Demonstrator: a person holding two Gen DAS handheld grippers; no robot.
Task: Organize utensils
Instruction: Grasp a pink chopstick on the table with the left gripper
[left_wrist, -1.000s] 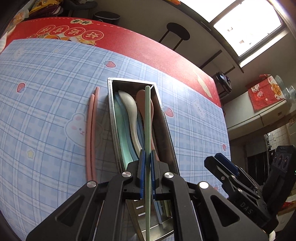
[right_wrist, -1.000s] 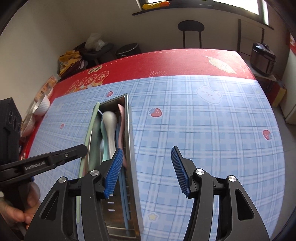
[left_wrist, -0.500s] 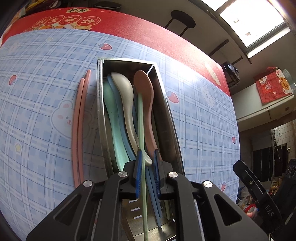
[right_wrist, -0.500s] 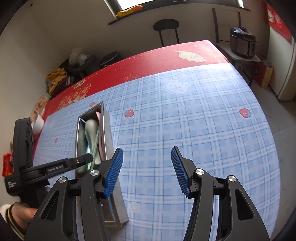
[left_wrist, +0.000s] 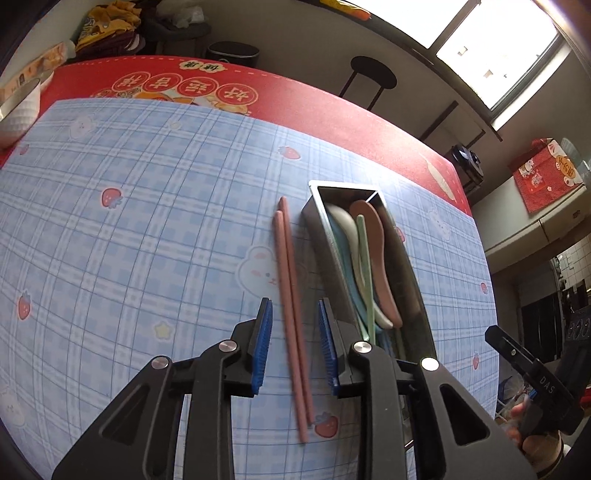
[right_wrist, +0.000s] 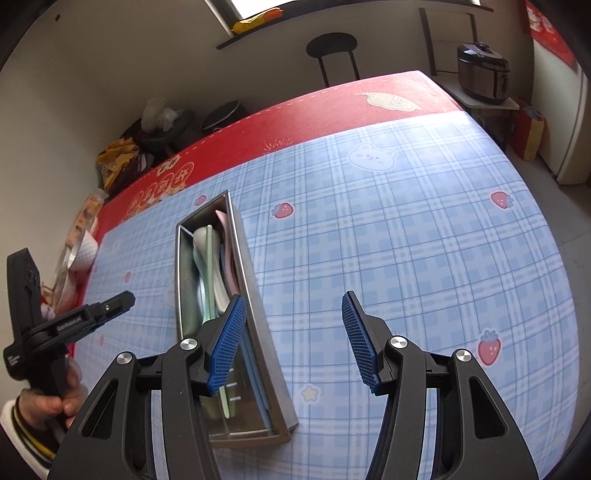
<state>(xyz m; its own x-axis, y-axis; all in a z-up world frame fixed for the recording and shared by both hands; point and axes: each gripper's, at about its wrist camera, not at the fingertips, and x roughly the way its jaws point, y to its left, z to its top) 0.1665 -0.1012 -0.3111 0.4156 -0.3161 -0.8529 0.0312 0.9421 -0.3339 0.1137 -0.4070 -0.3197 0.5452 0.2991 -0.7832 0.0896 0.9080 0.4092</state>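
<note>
Green chopstick (left_wrist: 364, 273) now in tray (left_wrist: 415, 291).

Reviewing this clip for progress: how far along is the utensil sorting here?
Done: spoons and a green chopstick lie in the metal box. In hand: nothing; the left gripper is opening astride the pink chopsticks on the tablecloth, pads clear. Left: those chopsticks. The right gripper is open, empty.
</note>
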